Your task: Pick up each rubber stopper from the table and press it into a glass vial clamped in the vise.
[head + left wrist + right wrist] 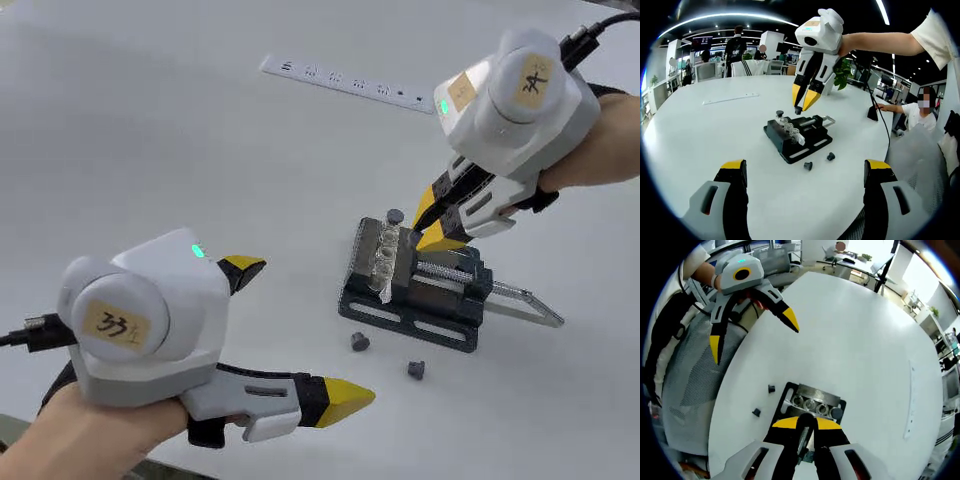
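Left gripper (315, 330): we saw jaws wide apart.
Right gripper (801, 106): pinched a dark stopper (797, 111), hidden in its own view.
Vials (385, 258): too blurry for us to count.

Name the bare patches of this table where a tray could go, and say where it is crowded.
Free: the wide stretch of table between the power strip and the vise; also the patch left of the vise, beyond the left gripper. Crowded: at the vise top, where the right gripper hangs, and just in front, where two loose rubber stoppers lie.
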`<action>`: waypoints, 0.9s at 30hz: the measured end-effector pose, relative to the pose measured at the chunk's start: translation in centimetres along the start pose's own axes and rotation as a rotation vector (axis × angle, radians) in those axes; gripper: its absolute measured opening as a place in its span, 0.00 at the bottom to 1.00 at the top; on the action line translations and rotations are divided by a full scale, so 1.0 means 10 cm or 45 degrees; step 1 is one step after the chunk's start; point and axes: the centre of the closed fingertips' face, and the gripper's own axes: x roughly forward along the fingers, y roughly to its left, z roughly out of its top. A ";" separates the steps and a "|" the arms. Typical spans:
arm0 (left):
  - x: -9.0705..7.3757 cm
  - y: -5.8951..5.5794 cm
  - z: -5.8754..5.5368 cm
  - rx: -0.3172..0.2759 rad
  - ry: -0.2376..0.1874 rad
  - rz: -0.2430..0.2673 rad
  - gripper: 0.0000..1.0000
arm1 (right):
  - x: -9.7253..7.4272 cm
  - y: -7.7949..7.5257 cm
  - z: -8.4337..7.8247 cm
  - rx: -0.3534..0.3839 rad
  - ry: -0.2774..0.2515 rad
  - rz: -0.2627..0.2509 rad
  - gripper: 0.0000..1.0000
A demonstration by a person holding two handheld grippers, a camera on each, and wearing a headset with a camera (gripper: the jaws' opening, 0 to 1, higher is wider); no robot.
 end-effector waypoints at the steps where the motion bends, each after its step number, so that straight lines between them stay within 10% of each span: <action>1: 0.00 0.01 -0.01 -0.002 0.001 0.001 0.97 | 0.00 -0.01 0.00 -0.012 0.003 0.002 0.06; 27: 0.05 0.09 -0.07 -0.041 0.011 0.021 0.97 | 0.12 -0.22 0.01 -0.207 0.077 0.086 0.06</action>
